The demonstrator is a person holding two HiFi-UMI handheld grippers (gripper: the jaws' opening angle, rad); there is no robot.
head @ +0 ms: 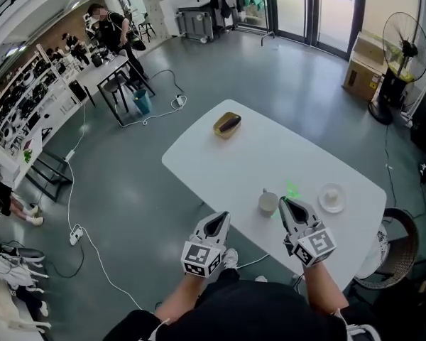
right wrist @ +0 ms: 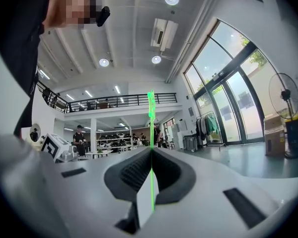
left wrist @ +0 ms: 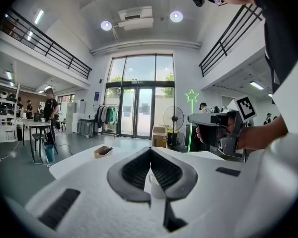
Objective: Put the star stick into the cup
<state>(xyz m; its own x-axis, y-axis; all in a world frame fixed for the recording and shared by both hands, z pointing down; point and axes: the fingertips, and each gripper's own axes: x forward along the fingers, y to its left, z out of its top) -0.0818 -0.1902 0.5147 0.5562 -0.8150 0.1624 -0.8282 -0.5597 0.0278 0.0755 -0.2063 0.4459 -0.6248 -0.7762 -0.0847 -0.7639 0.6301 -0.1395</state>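
**A:** The right gripper (head: 287,203), from the head view?

**B:** It has a white plastic shell with a square-marker cube at its back, and it sits over the near edge of the smooth white table (head: 220,162). A thin, see-through green star stick (head: 292,189) pokes out past its tip. The stick is just beside the cup (head: 268,202), at the cup's 3 o'clock, and is not in it.

**A:** And the cup itself?

**B:** It is small, round and white, and it stands on the table. A round white saucer (head: 332,197) lies farther out, also at the cup's 3 o'clock. An oval yellow bowl (head: 227,124) with something dark inside sits well apart at 11 o'clock. The left gripper (head: 219,220) hangs at the cup's 8 o'clock, off the table edge and over the glossy grey floor (head: 128,190).

**A:** What does the left gripper view show?

**B:** Its ribbed dark-grey pads meet at the tips, leaving a diamond-shaped hollow behind them. Nothing is clamped between them. The right gripper shows at 2 o'clock with the stick standing upright through its tip. The star on top is a five-pointed outline, not a filled shape.

**A:** And the right gripper view?

**B:** The black ribbed pads are pressed together on the stick. It runs as a bright green line up the seam between them toward 12 o'clock. The star is seen edge-on here, as a narrow green sliver.
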